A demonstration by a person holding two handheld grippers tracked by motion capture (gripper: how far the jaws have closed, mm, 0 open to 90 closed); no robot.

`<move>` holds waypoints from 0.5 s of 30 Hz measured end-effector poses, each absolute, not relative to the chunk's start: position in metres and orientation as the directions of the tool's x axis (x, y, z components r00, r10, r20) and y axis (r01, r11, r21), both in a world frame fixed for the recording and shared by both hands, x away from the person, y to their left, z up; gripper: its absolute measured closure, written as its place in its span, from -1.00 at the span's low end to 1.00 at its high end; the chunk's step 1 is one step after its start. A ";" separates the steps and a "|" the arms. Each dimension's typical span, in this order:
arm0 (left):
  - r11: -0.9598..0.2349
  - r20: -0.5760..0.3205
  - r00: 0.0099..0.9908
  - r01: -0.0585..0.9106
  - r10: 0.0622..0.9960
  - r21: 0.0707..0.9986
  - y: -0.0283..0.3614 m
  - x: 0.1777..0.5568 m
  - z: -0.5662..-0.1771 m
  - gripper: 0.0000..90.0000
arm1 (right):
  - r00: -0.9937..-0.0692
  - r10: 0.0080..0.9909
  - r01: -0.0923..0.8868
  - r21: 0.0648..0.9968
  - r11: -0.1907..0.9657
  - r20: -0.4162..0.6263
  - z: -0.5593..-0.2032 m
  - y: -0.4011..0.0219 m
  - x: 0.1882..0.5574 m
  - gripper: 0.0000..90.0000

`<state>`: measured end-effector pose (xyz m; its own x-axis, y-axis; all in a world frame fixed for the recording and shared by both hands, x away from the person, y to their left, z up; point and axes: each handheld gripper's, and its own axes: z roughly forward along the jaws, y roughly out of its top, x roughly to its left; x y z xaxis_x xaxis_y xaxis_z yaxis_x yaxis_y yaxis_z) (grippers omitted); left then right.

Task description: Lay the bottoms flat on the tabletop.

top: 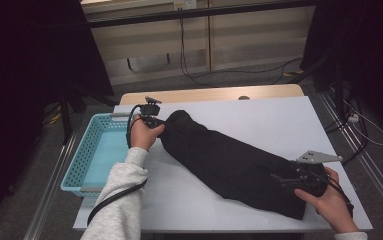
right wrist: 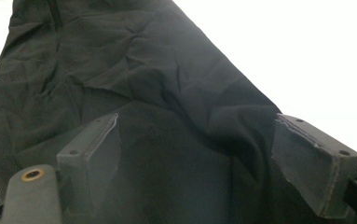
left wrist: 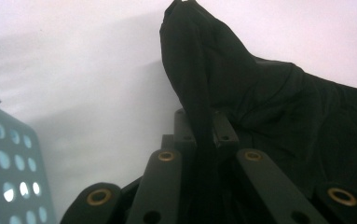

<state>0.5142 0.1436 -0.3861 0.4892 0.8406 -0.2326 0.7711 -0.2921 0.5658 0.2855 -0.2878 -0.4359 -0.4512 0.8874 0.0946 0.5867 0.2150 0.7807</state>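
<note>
Two grippers work a black garment [top: 234, 165] that lies slantwise on the white table [top: 279, 120], from near the far left corner to the near right corner. Judging by the lay, the work looks barely begun: the cloth is long, creased and unfolded, and the blue basket [top: 86, 155] at the table's left edge holds nothing visible. The left gripper [top: 155, 121] has its jaws closed on a pinched ridge at the garment's far end. The right gripper [right wrist: 197, 158] stands wide over the near end, pads off the cloth.
</note>
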 end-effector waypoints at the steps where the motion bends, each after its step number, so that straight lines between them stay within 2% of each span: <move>1: -0.291 -0.236 0.489 0.772 0.840 0.565 0.145 0.514 -0.385 0.88 | -0.452 0.887 0.586 0.781 0.215 0.095 -0.436 -0.288 0.285 -0.64; 15: -0.286 -0.222 0.473 0.777 0.852 0.560 0.153 0.513 -0.380 0.88 | -0.462 0.882 0.579 0.785 0.222 0.091 -0.435 -0.285 0.286 -0.66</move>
<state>0.5132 0.1528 -0.3799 0.4733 0.8525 -0.2221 0.7775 -0.2857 0.5603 0.2863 -0.2851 -0.4346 -0.4619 0.8822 0.0911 0.5788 0.2220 0.7847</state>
